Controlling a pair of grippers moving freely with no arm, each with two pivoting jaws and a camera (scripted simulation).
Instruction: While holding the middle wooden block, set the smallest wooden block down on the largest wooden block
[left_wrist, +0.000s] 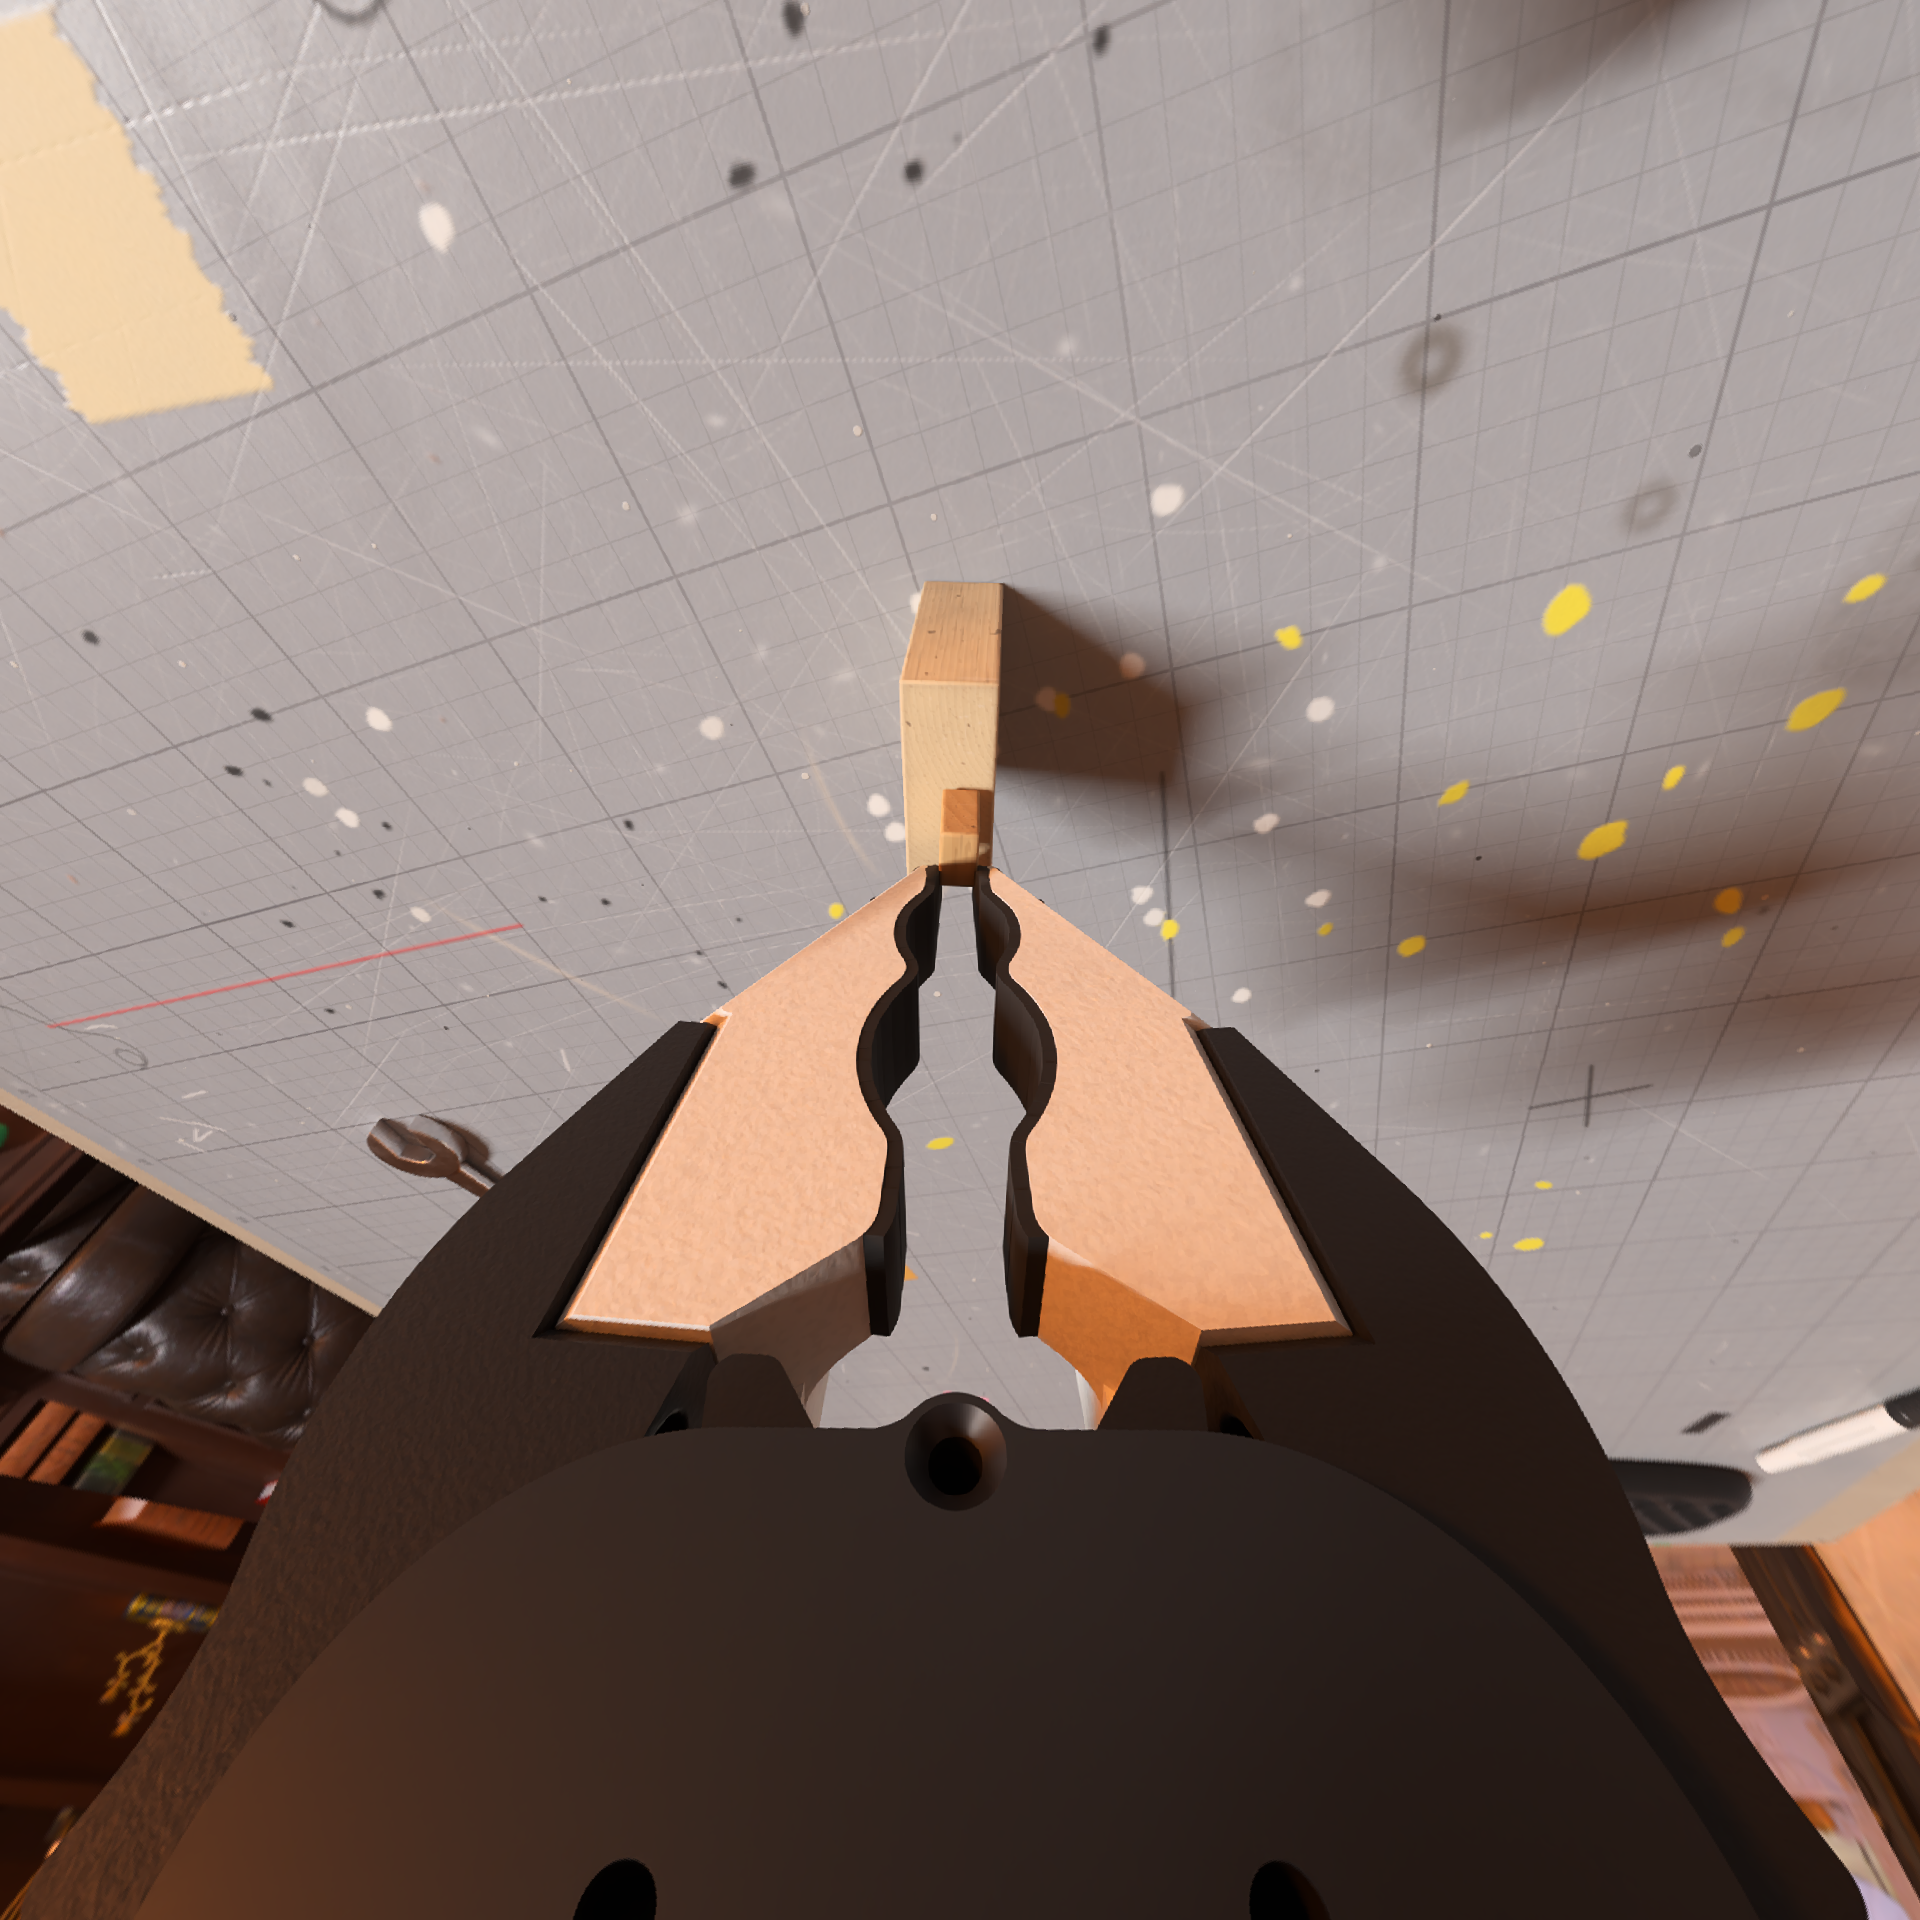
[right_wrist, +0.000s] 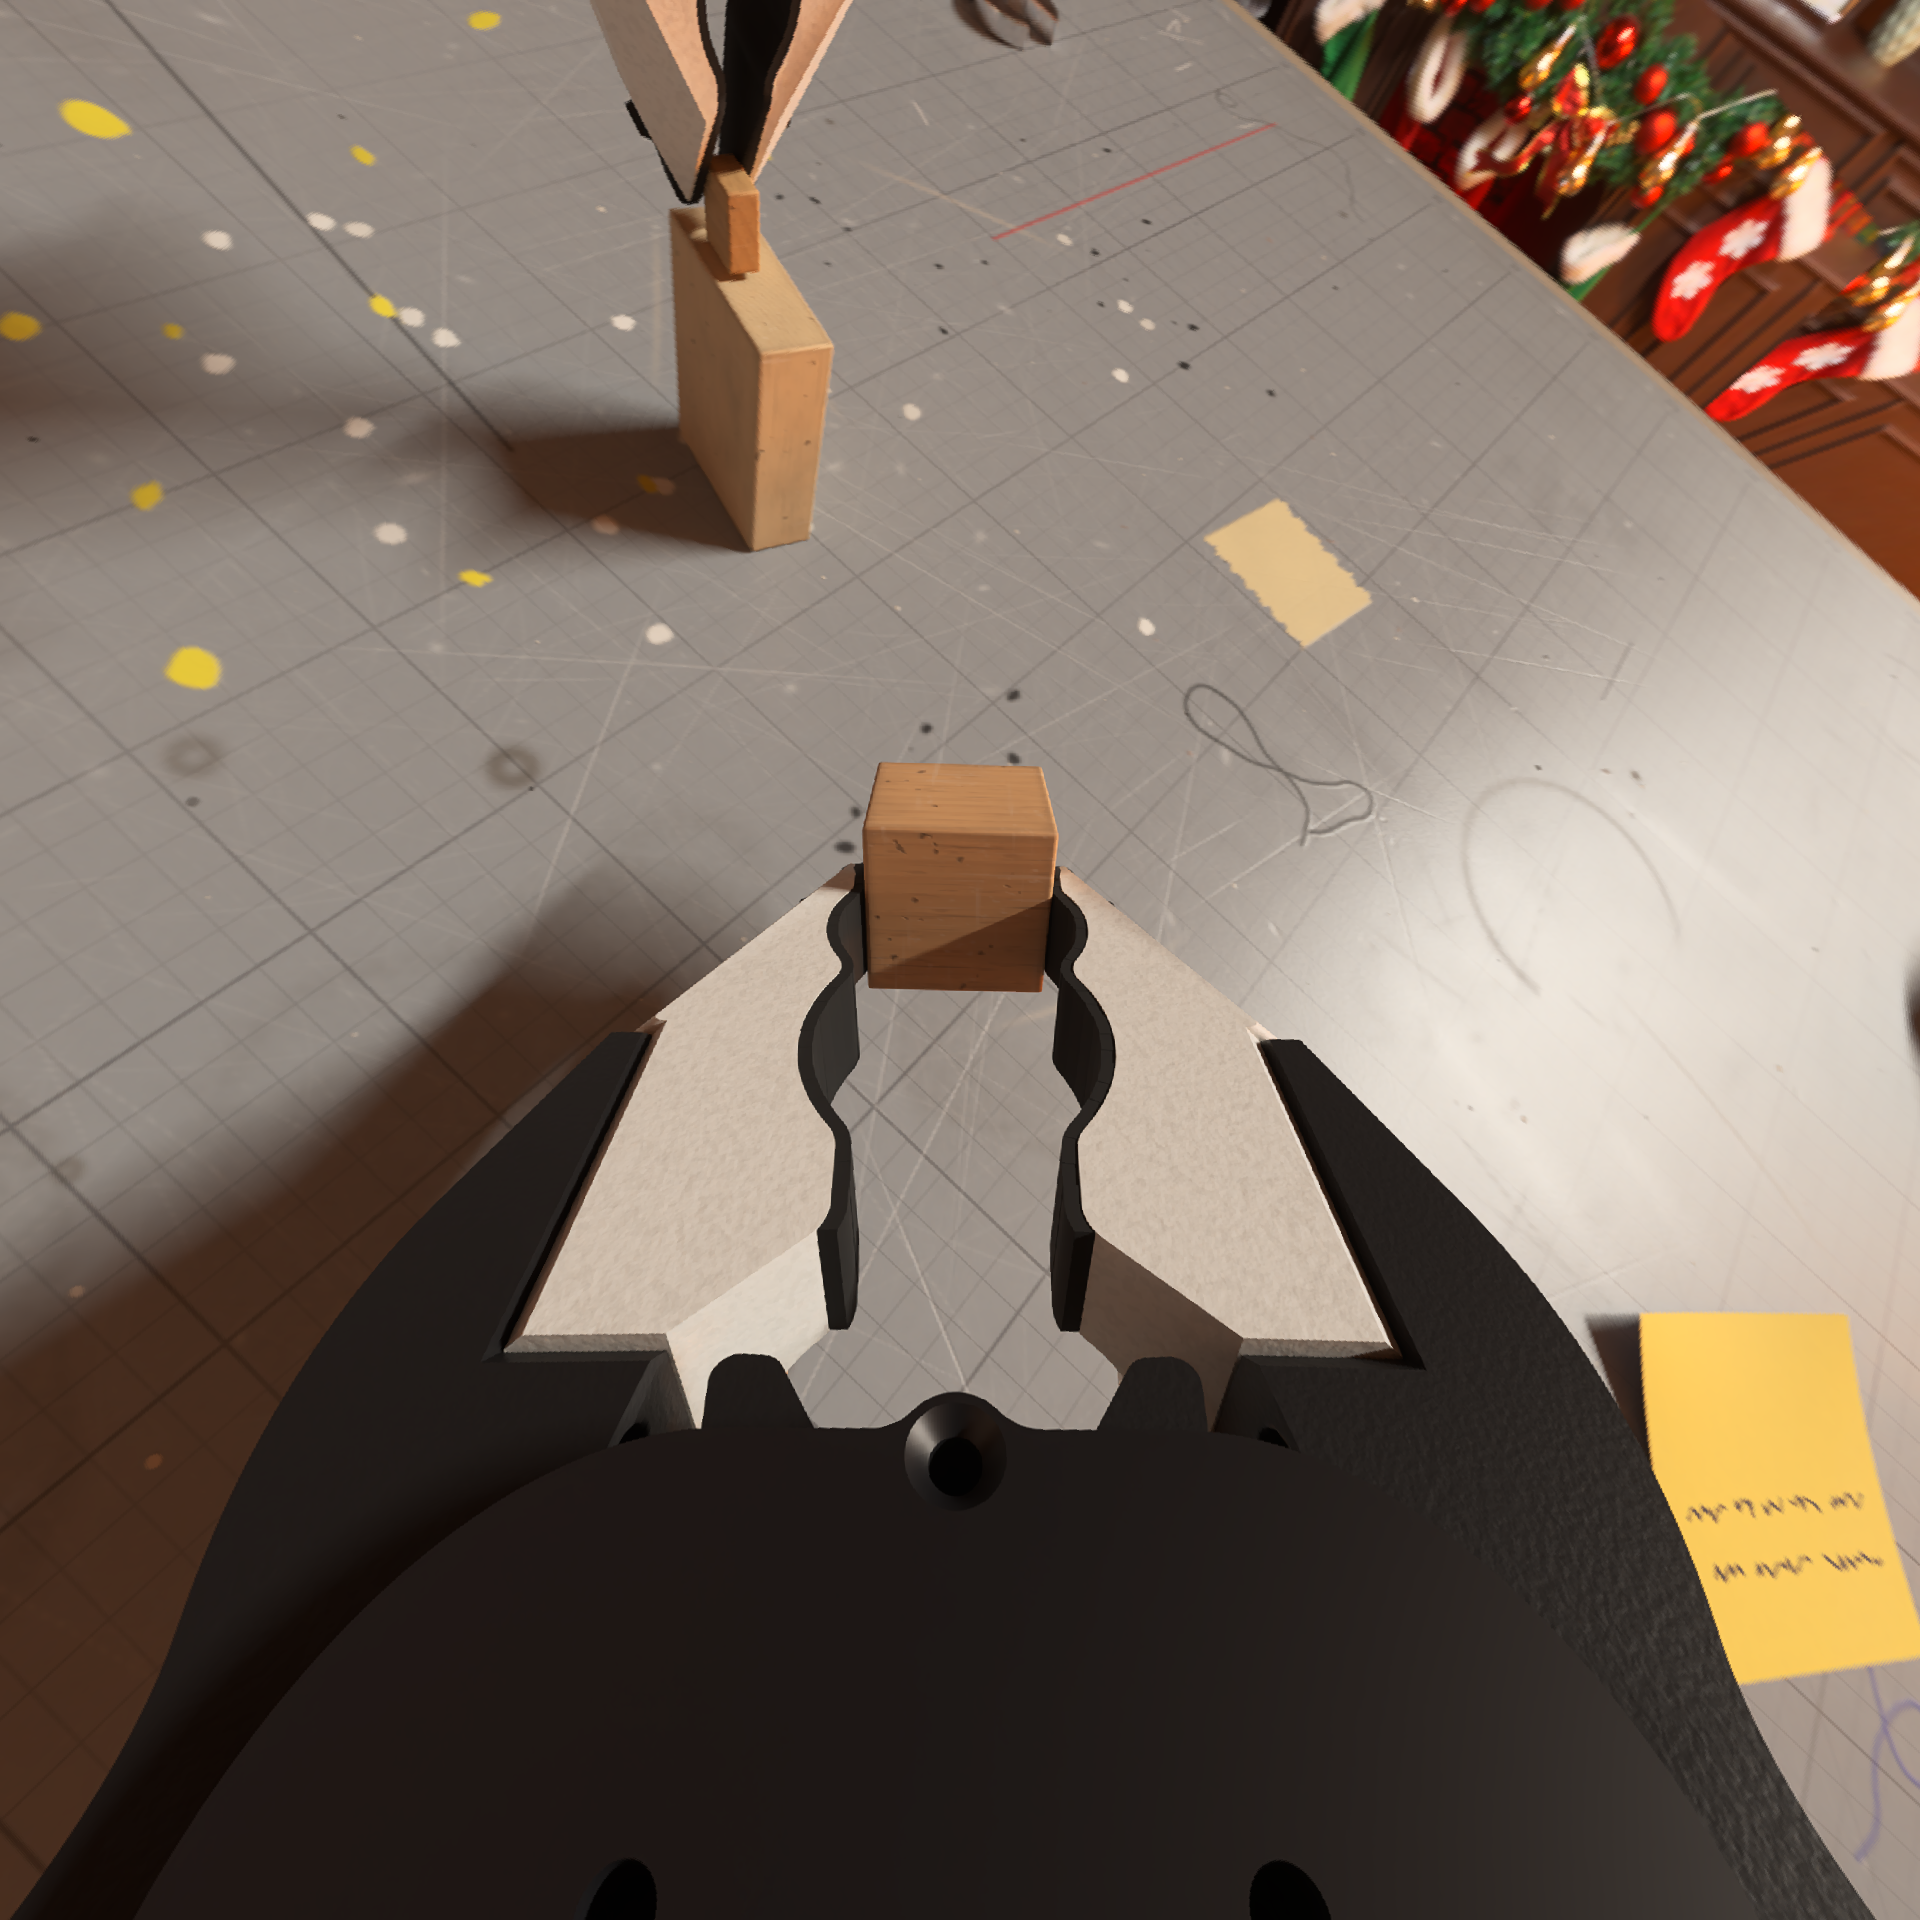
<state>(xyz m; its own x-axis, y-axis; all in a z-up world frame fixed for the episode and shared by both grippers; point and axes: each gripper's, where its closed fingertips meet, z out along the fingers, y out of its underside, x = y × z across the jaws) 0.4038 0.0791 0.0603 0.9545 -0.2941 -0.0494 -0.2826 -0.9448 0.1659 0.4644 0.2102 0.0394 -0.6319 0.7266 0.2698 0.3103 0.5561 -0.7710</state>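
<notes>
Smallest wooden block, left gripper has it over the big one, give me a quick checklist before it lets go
1. Left gripper shut on the smallest wooden block: ok.
2. Smallest block above the top edge of the largest wooden block: ok.
3. Smallest block resting on that edge, no gap: cannot tell.
4. Largest block standing upright on the cutting mat: ok.
5. Right gripper shut on the middle wooden block, held off the mat: ok.
6. Top edge wide enough for a stable rest: cannot tell; it looks narrow.

Only the largest wooden block (right_wrist: 753, 384) stands on the mat (right_wrist: 1039, 582).
</notes>
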